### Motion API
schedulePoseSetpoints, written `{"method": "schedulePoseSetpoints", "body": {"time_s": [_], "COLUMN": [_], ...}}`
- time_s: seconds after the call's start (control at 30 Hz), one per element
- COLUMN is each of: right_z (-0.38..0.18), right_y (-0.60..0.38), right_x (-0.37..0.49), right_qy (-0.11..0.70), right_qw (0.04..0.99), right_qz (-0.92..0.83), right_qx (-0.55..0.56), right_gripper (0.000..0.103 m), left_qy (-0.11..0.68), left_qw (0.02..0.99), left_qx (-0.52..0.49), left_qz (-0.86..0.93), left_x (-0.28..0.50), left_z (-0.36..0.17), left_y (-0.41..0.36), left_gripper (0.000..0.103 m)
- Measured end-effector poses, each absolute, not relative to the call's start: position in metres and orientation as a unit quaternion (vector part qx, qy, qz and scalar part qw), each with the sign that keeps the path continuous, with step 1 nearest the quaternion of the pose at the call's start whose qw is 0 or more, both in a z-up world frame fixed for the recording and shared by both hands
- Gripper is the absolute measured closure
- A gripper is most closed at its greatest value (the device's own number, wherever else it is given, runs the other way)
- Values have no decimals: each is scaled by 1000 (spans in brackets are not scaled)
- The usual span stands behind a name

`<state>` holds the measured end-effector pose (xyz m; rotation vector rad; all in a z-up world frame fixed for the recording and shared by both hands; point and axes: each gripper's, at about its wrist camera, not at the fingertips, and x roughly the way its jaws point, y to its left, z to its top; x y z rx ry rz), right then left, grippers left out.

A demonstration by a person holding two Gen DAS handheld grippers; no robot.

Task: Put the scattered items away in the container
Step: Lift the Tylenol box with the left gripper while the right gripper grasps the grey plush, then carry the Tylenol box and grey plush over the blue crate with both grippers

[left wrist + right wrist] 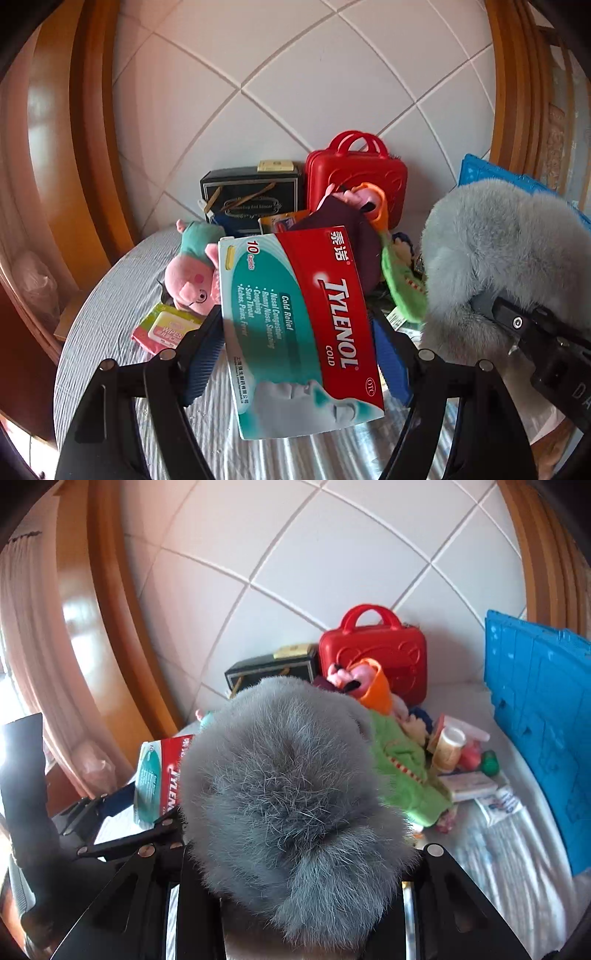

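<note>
A: What have we got in the left gripper (295,343)?

B: We hold the medicine box (299,332) there. The blue pads (205,354) press on its two long sides, so the jaws are clenched on it, and it hangs clear above the striped cloth of the counter (110,295).

A: And the right gripper (295,886)?

B: We have the grey fur toy (291,797) in it. The fur fills the space between the jaws and hides the pads, but the toy is lifted off the cloth and sits in the grip, so we read it as clamped on the toy.

A: Where does the rest lie?

B: Still scattered on the cloth: a pink pig toy (190,280) beside a pack of wipes (166,326), a green plush (402,771), a small bottle (448,747), a red case (373,650) and a black box (251,192) by the tiled wall.

A: The container?

B: We see a blue crate (535,709) at the right edge of the cloth, well apart from both held things.
</note>
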<state>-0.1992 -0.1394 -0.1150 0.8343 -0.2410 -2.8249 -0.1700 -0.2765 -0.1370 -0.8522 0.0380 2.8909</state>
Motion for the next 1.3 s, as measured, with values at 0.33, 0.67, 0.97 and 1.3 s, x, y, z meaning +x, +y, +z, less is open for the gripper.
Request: {"method": "schedulePoseSetpoints", "body": {"time_s": [0.33,0.67,0.97,1.3], "right_z": [-37,-1,44,93], "right_y": [-10,98,208,369], "right_x": [-131,-124,-127,-183], "right_qy": [-35,-44,-20,37], "right_qw": [114,97,-10,-78], "right_qz": [-969,-977,-987,-985], "right_qx": [219,183,158,147], "right_gripper": [70,70,70,70], "left_qy": [-4,23,14,-10], "left_qw": [42,63,141,189], "left_qx": [-216,-183,-162,-277], "left_qz": [976,981,977,942], "left_x": [-102,-107,-152,-242], "left_z": [-77,-49,3,45], "left_y": [-141,-44,63,246], "left_gripper": [28,28,28,28]}}
